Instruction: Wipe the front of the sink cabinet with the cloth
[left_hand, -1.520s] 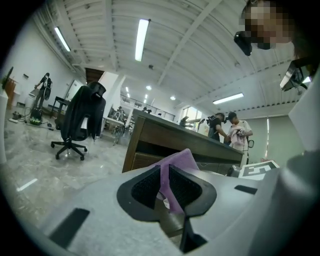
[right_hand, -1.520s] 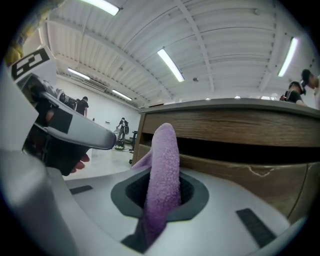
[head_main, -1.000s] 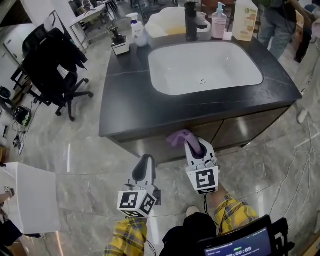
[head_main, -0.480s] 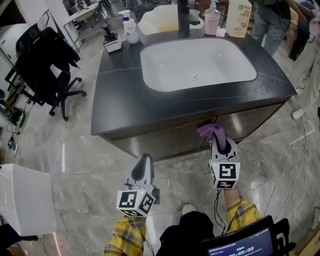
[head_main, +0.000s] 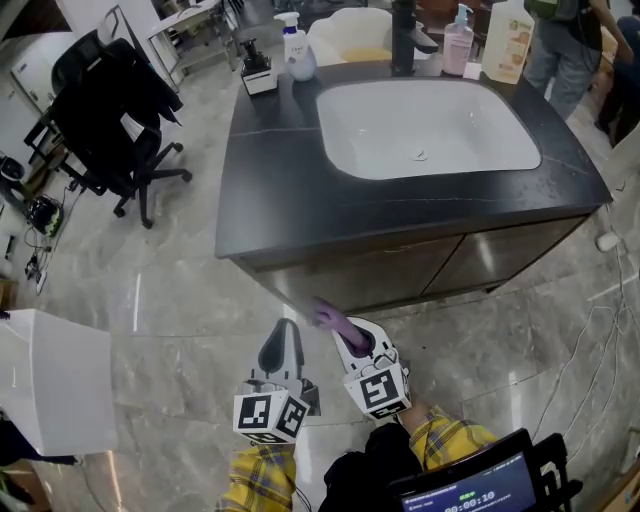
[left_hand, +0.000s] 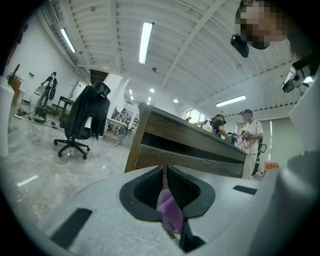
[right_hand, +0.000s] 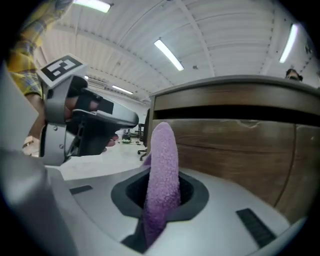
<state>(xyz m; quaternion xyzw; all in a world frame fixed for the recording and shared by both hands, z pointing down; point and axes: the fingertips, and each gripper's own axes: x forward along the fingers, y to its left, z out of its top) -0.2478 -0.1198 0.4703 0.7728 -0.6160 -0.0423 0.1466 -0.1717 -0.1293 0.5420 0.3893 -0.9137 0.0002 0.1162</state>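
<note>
My right gripper (head_main: 345, 330) is shut on a purple cloth (head_main: 328, 312), which sticks up out of the jaws (right_hand: 162, 165). The cloth hangs low by the left end of the brown sink cabinet front (head_main: 400, 268); whether it touches the wood I cannot tell. In the right gripper view the cabinet front (right_hand: 235, 145) fills the right half, with its left corner just behind the cloth. My left gripper (head_main: 284, 337) hovers over the floor to the left, shut, its pads meeting at the tips (left_hand: 165, 172). A purple patch shows low between those pads.
The dark countertop (head_main: 270, 190) carries a white basin (head_main: 430, 125), a faucet (head_main: 403, 40) and bottles (head_main: 297, 50) at the back. A black office chair (head_main: 115, 110) stands at the left, a white box (head_main: 55, 390) near left, cables (head_main: 600, 300) on the floor right. A person (head_main: 565, 45) stands behind.
The right gripper with the cloth went right along the cabinet front, then back to its left end and lower. The left gripper has hardly moved.
</note>
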